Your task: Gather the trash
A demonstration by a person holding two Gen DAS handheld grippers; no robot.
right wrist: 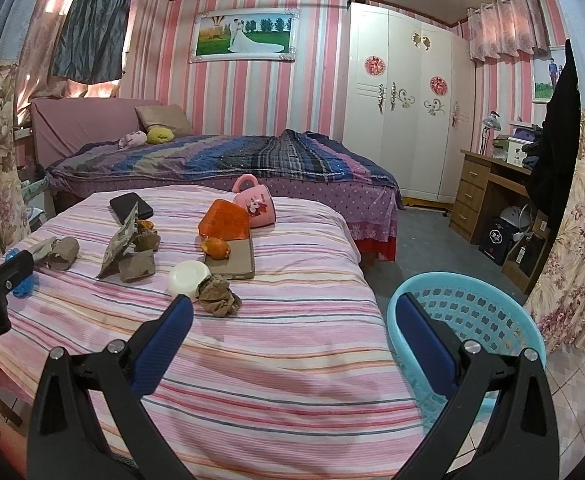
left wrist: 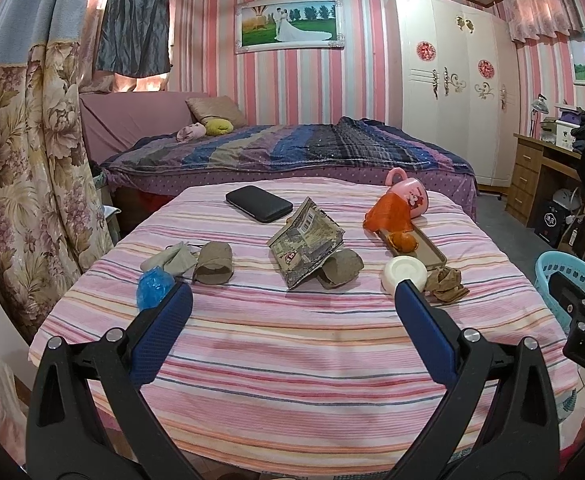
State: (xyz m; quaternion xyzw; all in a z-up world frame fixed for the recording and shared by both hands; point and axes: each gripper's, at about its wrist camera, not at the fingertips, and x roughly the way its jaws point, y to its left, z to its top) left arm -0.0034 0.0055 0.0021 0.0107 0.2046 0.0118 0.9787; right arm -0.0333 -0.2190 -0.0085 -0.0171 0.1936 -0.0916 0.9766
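Note:
Trash lies on a pink striped table cloth (left wrist: pixel 292 336): a blue plastic wad (left wrist: pixel 154 286), a cardboard tube (left wrist: pixel 212 262), a printed wrapper (left wrist: pixel 306 242), a crumpled brown tube (left wrist: pixel 342 268), a brown paper ball (left wrist: pixel 448 284), an orange bag (left wrist: pixel 388 210) and an orange peel (left wrist: pixel 404 240). A light blue basket (right wrist: pixel 472 320) stands on the floor at the table's right. My left gripper (left wrist: pixel 292 300) is open and empty above the near table. My right gripper (right wrist: pixel 294 312) is open and empty, between the table edge and the basket.
A black phone case (left wrist: pixel 258 203), a pink mug (left wrist: pixel 410 196), a white round lid (left wrist: pixel 406 274) and a tan phone case (left wrist: pixel 424 246) also lie on the table. A bed (left wrist: pixel 292 152) stands behind, a wardrobe (left wrist: pixel 452 80) and a wooden desk (right wrist: pixel 488 196) at the right, curtains (left wrist: pixel 24 160) at the left.

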